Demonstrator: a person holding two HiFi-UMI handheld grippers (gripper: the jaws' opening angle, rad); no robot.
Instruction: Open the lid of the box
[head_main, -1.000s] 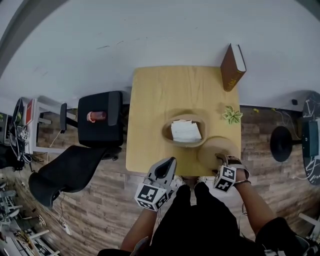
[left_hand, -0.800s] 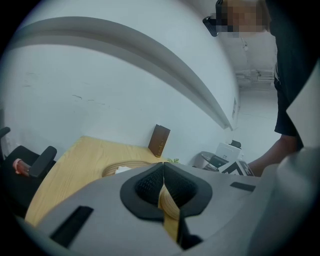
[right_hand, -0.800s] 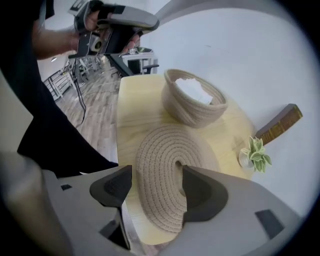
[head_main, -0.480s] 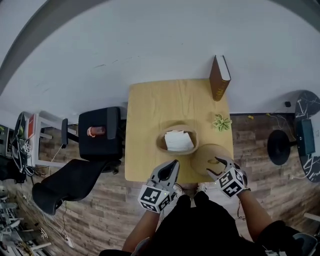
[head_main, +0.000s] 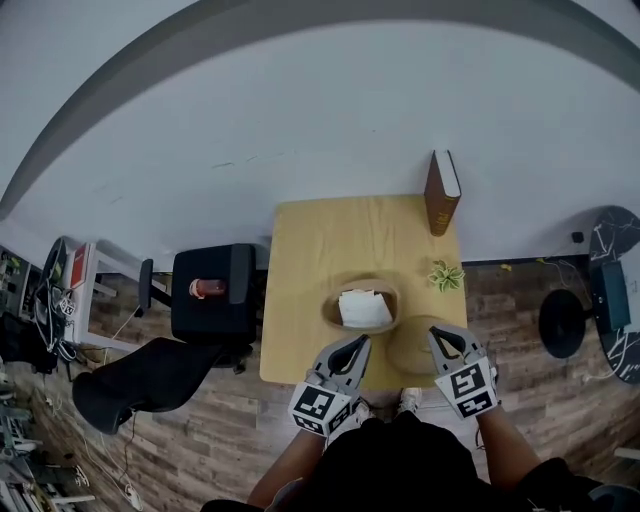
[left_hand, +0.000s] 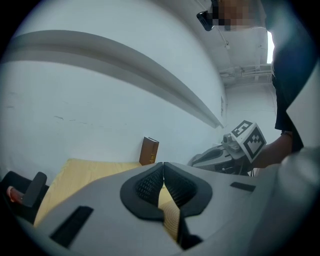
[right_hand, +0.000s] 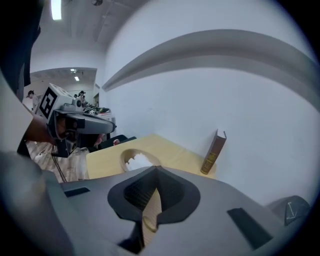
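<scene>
An oval wooden box (head_main: 332, 308) stands open near the front of the wooden table (head_main: 330, 240), with white paper (head_main: 364, 310) inside. Its round lid (head_main: 410, 350) lies flat on the table to the box's right, by the front edge. My right gripper (head_main: 437, 333) hovers over the lid's right side, jaws shut with nothing between them; in the right gripper view (right_hand: 156, 169) the tips meet and the box (right_hand: 131, 159) shows beyond. My left gripper (head_main: 358, 342) hangs at the table's front edge, below the box, also shut and empty (left_hand: 163, 164).
A brown book (head_main: 440, 192) stands upright at the table's back right corner. A small green plant (head_main: 446, 276) sits at the right edge. A black chair (head_main: 215, 290) with a red bottle (head_main: 207, 288) stands left of the table. A wall runs behind.
The right gripper has come off the lid's edge and its jaws have shut; the lid stays flat on the table. The head view has shifted; the left gripper has hardly moved.
</scene>
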